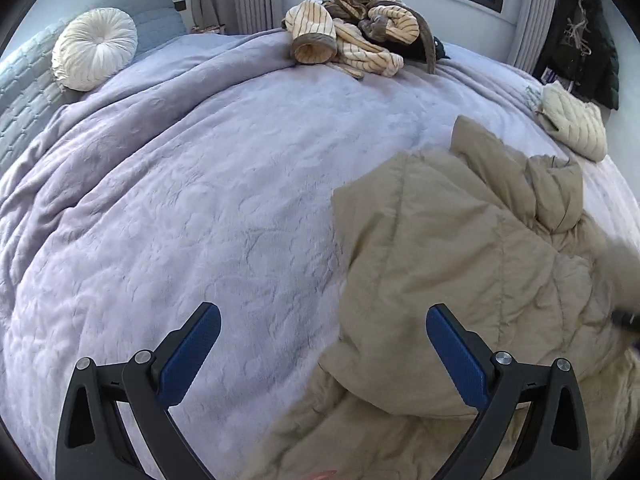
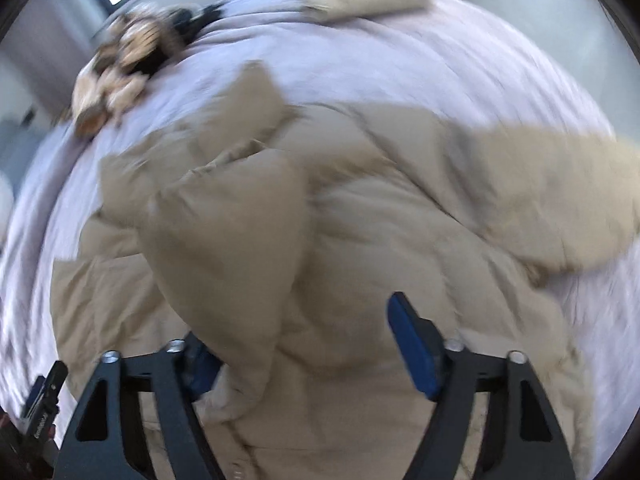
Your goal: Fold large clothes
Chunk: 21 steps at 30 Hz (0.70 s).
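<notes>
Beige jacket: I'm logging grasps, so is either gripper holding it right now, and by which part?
Neither holds it. The left gripper and right gripper are both open above the jacket.

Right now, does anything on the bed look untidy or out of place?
Yes. The beige puffer jacket lies rumpled, with one part flopped across its body. At the far edge of the purple bedspread, striped clothing sits in a tangled heap.
</notes>
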Each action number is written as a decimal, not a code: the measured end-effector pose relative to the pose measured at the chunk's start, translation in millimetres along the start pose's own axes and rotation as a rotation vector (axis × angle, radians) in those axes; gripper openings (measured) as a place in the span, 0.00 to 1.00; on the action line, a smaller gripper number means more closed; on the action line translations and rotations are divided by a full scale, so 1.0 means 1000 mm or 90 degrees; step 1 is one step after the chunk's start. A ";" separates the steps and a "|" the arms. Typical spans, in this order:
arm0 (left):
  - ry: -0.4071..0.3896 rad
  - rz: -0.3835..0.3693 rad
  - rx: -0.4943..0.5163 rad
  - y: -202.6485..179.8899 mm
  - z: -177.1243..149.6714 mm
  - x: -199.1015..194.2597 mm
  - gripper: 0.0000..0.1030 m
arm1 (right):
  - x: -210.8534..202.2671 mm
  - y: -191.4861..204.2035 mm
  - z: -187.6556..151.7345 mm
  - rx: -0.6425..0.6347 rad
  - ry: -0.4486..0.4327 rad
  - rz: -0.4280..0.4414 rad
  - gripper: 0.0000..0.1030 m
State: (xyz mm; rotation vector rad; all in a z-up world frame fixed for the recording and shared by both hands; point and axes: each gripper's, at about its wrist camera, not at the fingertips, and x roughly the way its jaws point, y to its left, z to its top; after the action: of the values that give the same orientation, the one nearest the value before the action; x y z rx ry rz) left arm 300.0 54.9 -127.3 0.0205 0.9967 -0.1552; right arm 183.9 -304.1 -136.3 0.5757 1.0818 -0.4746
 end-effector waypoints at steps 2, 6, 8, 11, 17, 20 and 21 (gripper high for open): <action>0.016 -0.037 -0.015 0.011 0.015 0.009 1.00 | 0.007 -0.024 -0.005 0.039 0.023 0.028 0.69; 0.084 -0.123 -0.053 0.030 0.044 0.049 1.00 | 0.009 -0.043 -0.008 0.068 0.023 0.106 0.68; 0.134 -0.177 -0.107 0.043 0.055 0.081 1.00 | 0.011 -0.045 -0.008 0.073 0.023 0.122 0.68; 0.192 -0.258 -0.190 0.054 0.061 0.116 1.00 | 0.013 -0.049 -0.009 0.094 0.025 0.147 0.68; 0.178 -0.296 -0.200 0.032 0.060 0.124 0.32 | 0.010 -0.032 -0.001 0.078 0.017 0.159 0.27; 0.135 -0.260 -0.180 0.028 0.065 0.113 0.25 | -0.005 -0.003 0.014 0.003 -0.026 0.161 0.16; 0.128 -0.252 -0.177 0.029 0.066 0.111 0.25 | -0.013 0.006 0.019 -0.033 -0.053 0.157 0.16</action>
State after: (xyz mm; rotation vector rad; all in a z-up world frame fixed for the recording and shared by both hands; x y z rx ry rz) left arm 418.3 64.7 -186.5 -0.4240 1.2085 -0.3806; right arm 195.4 -310.9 -116.1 0.6281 0.9271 -0.2524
